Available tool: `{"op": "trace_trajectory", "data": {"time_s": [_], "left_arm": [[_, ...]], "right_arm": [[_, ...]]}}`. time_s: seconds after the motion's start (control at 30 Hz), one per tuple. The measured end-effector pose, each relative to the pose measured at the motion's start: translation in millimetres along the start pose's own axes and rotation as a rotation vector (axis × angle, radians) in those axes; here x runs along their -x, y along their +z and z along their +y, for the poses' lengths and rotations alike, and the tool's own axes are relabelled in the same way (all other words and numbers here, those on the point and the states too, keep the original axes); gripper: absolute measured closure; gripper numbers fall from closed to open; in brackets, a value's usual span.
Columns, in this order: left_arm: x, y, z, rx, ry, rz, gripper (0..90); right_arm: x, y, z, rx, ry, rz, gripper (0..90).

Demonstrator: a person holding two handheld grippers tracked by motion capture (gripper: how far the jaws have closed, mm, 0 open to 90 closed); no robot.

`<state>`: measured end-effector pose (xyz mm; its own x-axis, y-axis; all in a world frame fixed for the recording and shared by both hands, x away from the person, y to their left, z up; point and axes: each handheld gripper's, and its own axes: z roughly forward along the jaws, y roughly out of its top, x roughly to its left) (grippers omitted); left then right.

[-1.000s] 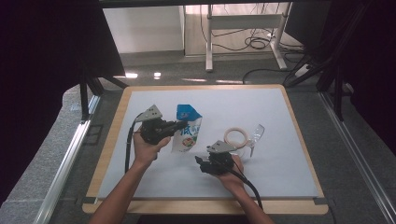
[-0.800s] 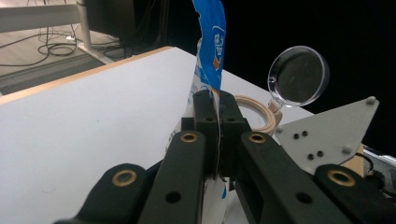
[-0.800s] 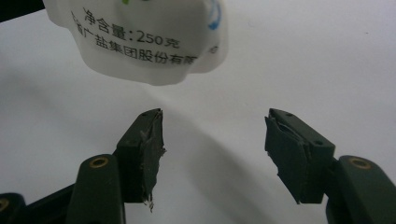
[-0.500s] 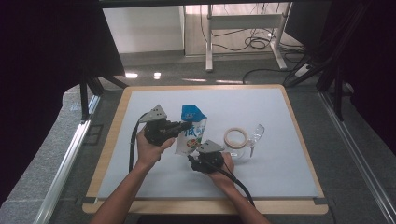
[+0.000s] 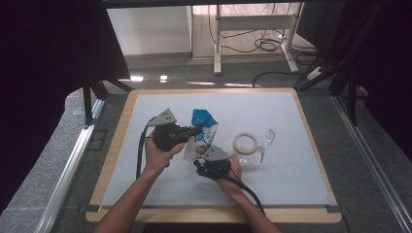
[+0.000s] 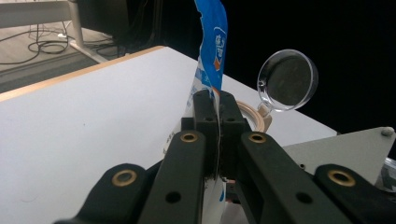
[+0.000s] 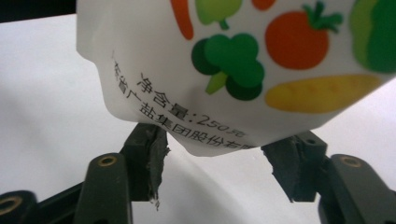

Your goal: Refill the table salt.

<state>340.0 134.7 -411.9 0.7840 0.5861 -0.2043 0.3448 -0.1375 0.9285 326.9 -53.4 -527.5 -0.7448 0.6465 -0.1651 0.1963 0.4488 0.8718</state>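
One white, blue-topped pouch (image 5: 200, 138) clamped in left claw (image 5: 193, 131); right claw (image 5: 197, 164) apart, closing.

Even, soft overhead light on the table (image 5: 160, 104), dark surroundings, floor glare behind, slightly blurred close-ups

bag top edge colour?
Blue, with white lettering, on the bag above the left tool. It shows best in the left gripper view.

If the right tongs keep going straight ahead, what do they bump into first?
Most likely the bag. Its bottom edge hangs right in front of the right tongs, between the open tips, which have just been closing. How near it is, I can't tell exactly.
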Motion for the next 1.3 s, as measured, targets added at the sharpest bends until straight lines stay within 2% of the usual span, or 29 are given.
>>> {"op": "trace_trajectory", "data": {"time_s": [0.2, 0.77, 0.97, 1.3], "left_arm": [[1.8, 4.1, 2.8, -0.011, 0.007, -0.006, 89.9], [1.1, 15.0, 3.1, -0.037, -0.011, -0.035, 89.9], [0.5, 17.7, 3.7, -0.043, -0.012, -0.039, 89.9], [5.5, 27.6, 7.6, -0.053, -0.004, -0.055, 89.9]], "right_arm": [[2.0, -3.4, -0.8, 0.005, -0.002, 0.024, 46.1], [2.7, -9.2, -7.6, 0.009, 0.052, 0.078, 50.7], [2.5, -12.2, -9.7, 0.014, 0.074, 0.105, 52.1], [4.9, -21.0, -12.9, 0.024, 0.101, 0.122, 53.0]]}}
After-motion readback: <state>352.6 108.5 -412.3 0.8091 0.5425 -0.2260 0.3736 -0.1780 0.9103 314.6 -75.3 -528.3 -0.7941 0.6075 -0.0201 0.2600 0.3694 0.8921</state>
